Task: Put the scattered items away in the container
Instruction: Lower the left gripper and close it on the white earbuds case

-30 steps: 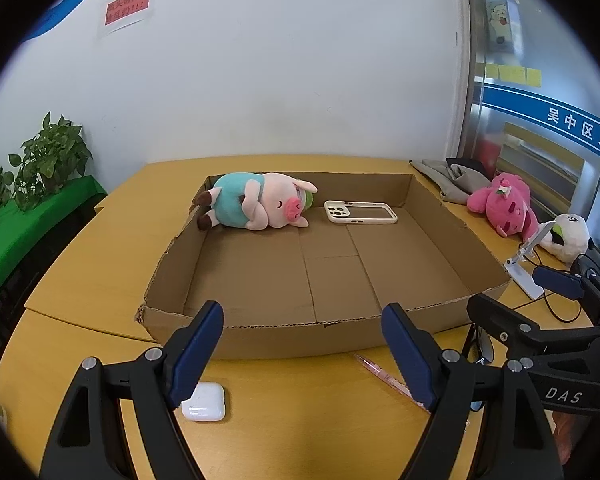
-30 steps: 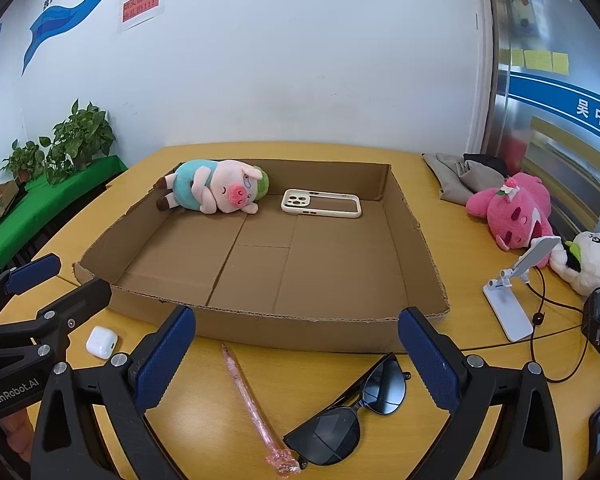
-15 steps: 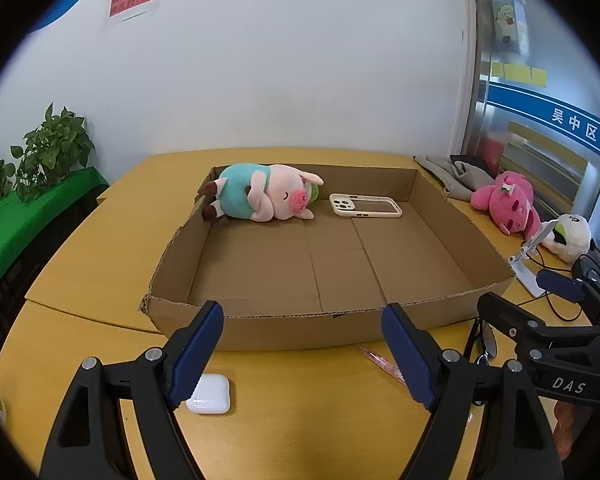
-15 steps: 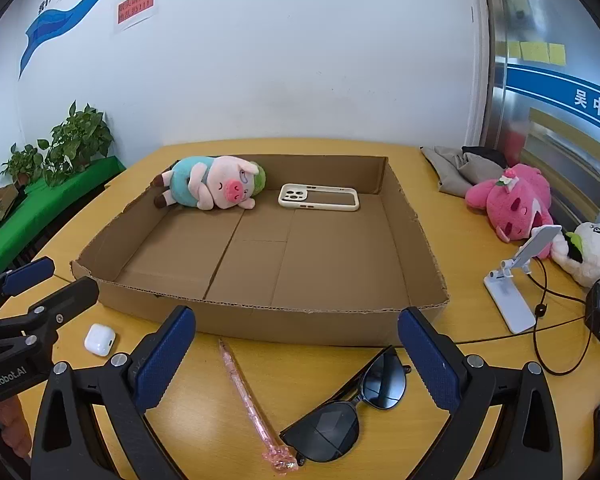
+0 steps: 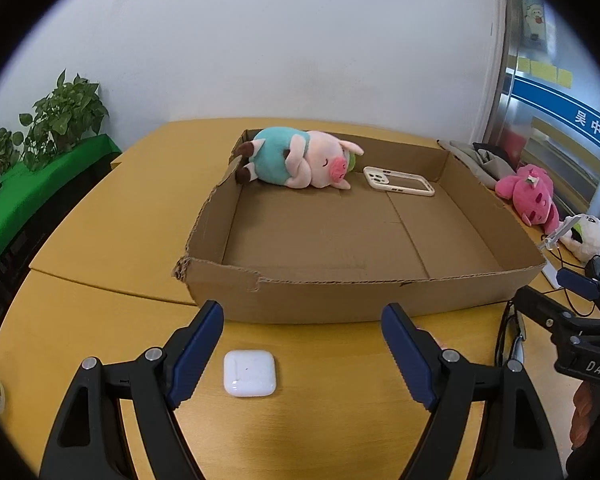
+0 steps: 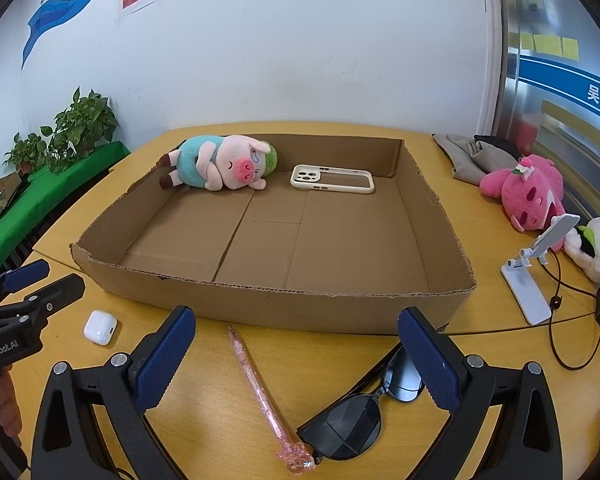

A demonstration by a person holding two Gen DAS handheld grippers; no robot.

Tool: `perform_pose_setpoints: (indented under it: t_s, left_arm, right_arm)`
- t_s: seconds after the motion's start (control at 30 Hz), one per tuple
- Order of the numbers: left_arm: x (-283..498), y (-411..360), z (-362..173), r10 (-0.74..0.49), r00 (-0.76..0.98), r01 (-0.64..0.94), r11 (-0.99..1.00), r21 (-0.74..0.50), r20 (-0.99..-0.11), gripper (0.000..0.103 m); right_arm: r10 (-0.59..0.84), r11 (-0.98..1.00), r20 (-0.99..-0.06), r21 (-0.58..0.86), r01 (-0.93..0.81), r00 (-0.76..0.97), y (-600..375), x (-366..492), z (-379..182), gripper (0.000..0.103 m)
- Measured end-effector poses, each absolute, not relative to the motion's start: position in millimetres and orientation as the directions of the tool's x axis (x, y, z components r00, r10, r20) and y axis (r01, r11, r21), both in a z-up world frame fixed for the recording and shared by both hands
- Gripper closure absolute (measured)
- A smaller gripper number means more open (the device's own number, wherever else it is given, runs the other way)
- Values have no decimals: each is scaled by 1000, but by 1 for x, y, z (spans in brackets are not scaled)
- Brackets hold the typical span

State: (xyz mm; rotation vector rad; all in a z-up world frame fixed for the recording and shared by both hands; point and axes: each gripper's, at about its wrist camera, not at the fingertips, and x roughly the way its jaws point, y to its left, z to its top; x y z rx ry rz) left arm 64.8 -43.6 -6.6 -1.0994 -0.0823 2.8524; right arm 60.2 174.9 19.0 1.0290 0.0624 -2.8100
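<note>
While both grippers hang over the near edge of the yellow table, neither holds anything: the left gripper has its blue-padded jaws spread wide, and the white earbud case lies flat on the table between them, closer to the left pad and touching neither. The right gripper is likewise spread open, with a pink pen lying lengthwise on the table between its fingers and a pair of black sunglasses resting just beside the pen's decorated end, partly under the right finger. In the right wrist view the earbud case sits on the table just in front of the left gripper, outside the box. The shallow cardboard box stands on the table just beyond all three loose items; inside it, against the far wall, a pig plush in a teal shirt lies on its side, and a cream phone case lies flat just to its right. Off to the right of the box, on the table, are a pink plush toy, a white plush toy, a white phone stand with a black cable near it, and a crumpled grey cloth. Potted plants stand on a green-covered surface at the left.
</note>
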Motion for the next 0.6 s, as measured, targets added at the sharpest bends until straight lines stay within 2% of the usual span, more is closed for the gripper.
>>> perform_pose_setpoints:
  t_s: [0.17, 0.43, 0.53, 0.6]
  left_arm:
    - [45, -64, -35, 140, -684, -107, -990, -92, -716, 22]
    - [27, -80, -84, 211, -574, -113, -977, -178, -791, 23]
    - [28, -72, -91, 185, -568, -134, -982, -131, -802, 27]
    - [31, -67, -92, 155, -566, -144, -986, -87, -810, 35]
  right_arm:
    - [-146, -984, -659, 18, 178, -738, 165, 62, 13, 0]
    - [-160, -981, -691, 28, 194, -705, 160, 66, -3, 0]
    - [-157, -981, -702, 31, 191, -694, 161, 66, -8, 0]
    - [-159, -981, -709, 34, 192, -687, 161, 66, -11, 0]
